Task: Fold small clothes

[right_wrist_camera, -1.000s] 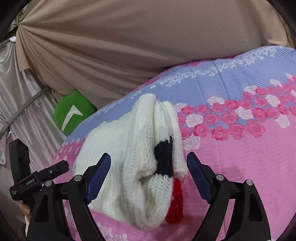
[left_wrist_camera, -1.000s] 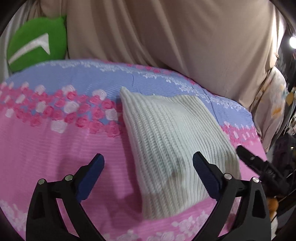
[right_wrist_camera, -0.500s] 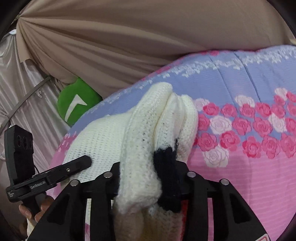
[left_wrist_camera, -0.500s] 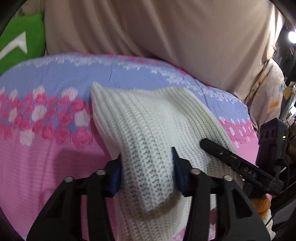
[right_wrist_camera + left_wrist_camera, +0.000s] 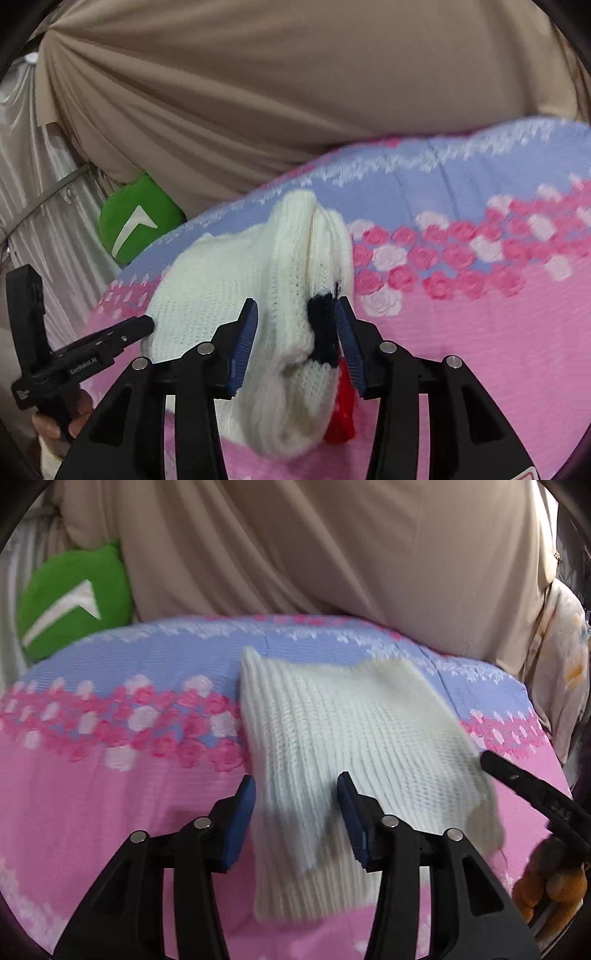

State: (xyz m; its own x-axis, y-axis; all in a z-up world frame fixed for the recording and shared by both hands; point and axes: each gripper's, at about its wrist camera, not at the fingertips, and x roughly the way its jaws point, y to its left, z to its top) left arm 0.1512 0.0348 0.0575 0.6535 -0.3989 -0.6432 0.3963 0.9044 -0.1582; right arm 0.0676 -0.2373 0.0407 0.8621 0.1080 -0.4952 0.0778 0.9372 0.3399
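A folded white knit garment [image 5: 351, 746] lies on the pink and blue floral bed cover [image 5: 110, 782]. My left gripper [image 5: 295, 812] straddles its near left edge, jaws parted with knit between them. In the right wrist view the same garment [image 5: 236, 280] shows bunched, with a black patch [image 5: 323, 325] and a red patch [image 5: 341, 413]. My right gripper [image 5: 295, 332] straddles its near folded end, jaws parted around the knit. The left gripper's body [image 5: 74, 358] shows at the left there, and the right gripper's body [image 5: 535, 794] shows at the right in the left wrist view.
A green cushion [image 5: 74, 598] lies at the back left of the bed, also in the right wrist view [image 5: 136, 221]. Beige drapes [image 5: 332, 546] hang behind. A floral cloth [image 5: 561, 657] hangs at the right edge. An orange plush thing [image 5: 546, 886] sits low right.
Both grippers closed on the garment half a second ago and have now parted their jaws somewhat. The garment has settled lower on the bed.
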